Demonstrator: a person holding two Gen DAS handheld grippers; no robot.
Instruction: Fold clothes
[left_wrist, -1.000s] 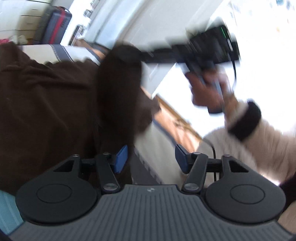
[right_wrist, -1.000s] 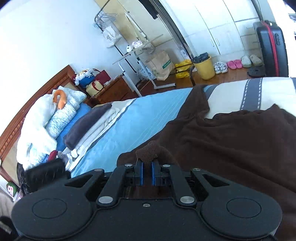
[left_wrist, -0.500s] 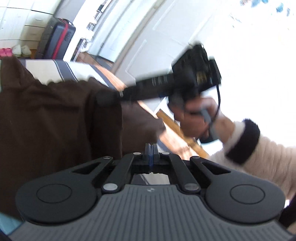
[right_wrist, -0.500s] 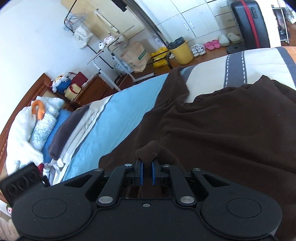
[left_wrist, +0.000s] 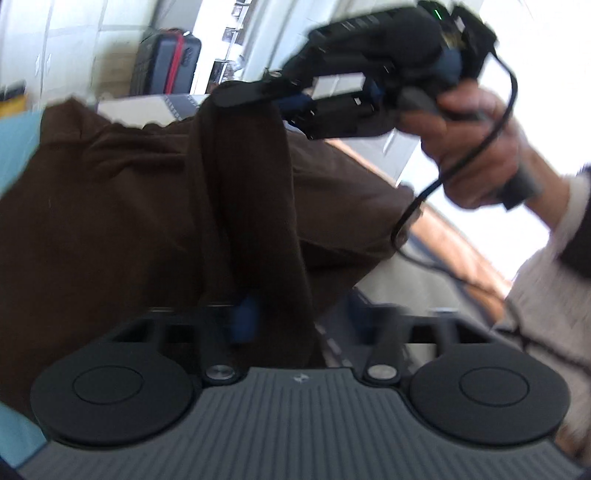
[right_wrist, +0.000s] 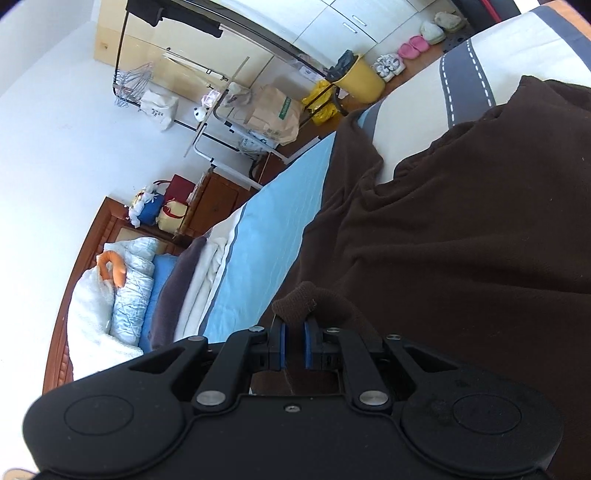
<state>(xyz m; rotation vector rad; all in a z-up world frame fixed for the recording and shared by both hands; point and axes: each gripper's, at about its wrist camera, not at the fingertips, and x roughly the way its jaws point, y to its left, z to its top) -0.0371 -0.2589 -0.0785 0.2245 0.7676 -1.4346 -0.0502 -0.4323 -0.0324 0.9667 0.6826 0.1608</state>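
Note:
A dark brown garment (right_wrist: 461, 240) lies spread on the bed (right_wrist: 258, 236). My right gripper (right_wrist: 293, 349) is shut on a bunched edge of it, a nub of cloth sticking out above the blue pads. In the left wrist view the right gripper (left_wrist: 369, 66) holds up a long strip of the brown garment (left_wrist: 251, 192) that hangs down to my left gripper (left_wrist: 314, 325). The left jaws stand wide apart, the strip draped over the left blue pad (left_wrist: 245, 321). The right pad is hidden in blur.
The bed has a light blue sheet and a cream and grey striped cover (right_wrist: 461, 85). Pillows and folded bedding (right_wrist: 133, 288) sit at the wooden headboard. A clothes rack (right_wrist: 207, 85), a yellow bin (right_wrist: 364, 79), shoes and a suitcase (left_wrist: 162, 70) stand on the floor.
My left gripper was open, then shut, and now stands open again with the strip over its left pad. My right gripper kept its hold and lifted the cloth higher.

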